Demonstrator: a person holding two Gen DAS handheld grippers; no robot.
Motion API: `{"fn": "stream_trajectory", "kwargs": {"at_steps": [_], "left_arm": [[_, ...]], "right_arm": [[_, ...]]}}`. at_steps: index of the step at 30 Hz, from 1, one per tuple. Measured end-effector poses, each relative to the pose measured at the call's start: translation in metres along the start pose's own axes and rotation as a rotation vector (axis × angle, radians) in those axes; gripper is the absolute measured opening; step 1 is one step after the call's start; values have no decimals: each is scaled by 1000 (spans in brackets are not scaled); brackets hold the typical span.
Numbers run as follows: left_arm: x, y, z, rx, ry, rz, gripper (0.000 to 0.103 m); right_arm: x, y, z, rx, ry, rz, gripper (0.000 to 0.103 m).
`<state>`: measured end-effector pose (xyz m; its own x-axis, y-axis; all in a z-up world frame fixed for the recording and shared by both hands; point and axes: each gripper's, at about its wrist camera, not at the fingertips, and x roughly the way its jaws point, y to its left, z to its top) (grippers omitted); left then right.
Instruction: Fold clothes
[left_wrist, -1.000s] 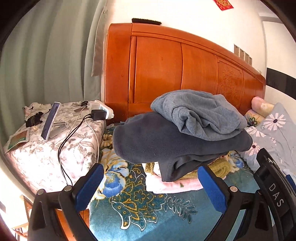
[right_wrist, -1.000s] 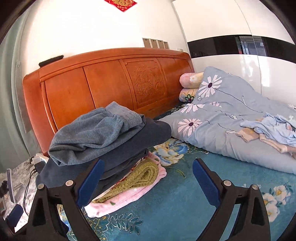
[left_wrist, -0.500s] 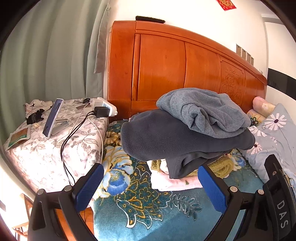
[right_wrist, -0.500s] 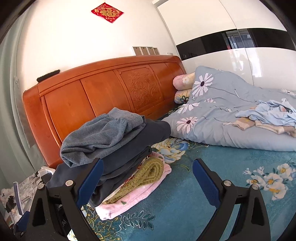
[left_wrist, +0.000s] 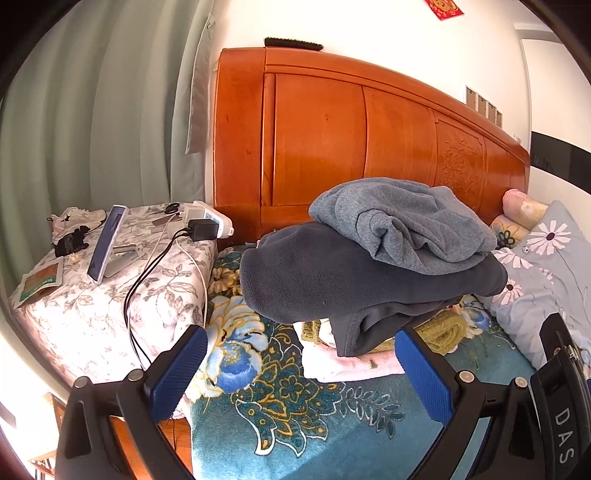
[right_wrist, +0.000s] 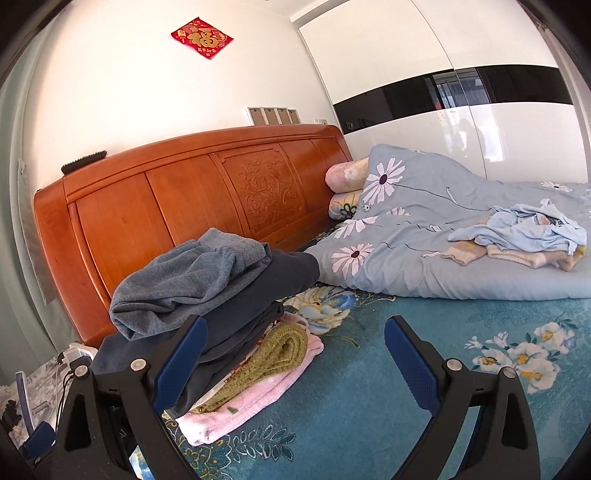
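Observation:
A stack of folded clothes (left_wrist: 369, 280) sits on the teal flowered bed cover by the headboard: a grey-blue garment (left_wrist: 402, 221) on top, a dark grey fleece (left_wrist: 332, 280) under it, olive knit and pink pieces at the bottom. The same stack (right_wrist: 207, 288) shows in the right wrist view. Unfolded clothes, a light blue garment (right_wrist: 524, 230) over a beige one, lie on the quilt at the right. My left gripper (left_wrist: 301, 369) is open and empty, short of the stack. My right gripper (right_wrist: 295, 363) is open and empty too, beside the stack.
An orange wooden headboard (left_wrist: 351, 136) stands behind the stack. A nightstand (left_wrist: 92, 280) draped in flowered cloth at the left carries a phone on a stand, a charger and cables. A blue daisy-print quilt (right_wrist: 424, 243) and pillows cover the bed's right side.
Both grippers have drawn back from the stack and risen a little. The right one has turned to the right, so more of the quilt and the unfolded clothes show. Both stay open.

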<state>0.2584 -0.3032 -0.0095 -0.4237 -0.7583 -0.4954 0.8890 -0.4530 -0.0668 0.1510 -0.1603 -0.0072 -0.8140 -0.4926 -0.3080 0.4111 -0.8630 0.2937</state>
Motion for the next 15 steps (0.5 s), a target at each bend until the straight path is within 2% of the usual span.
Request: {"fn": "stream_trajectory", "kwargs": {"at_steps": [3,8,15], "left_arm": [[1,1,0,-3,8,-2,103],[5,7,-2,-32,41,-6,103],[9,16,-4,-85,60,-20,103]], "right_arm": [[0,-2,-1,11,4,10,97],[16,-5,-2,34,82,114,97],[22,5,-4,7,110,186,97]]}}
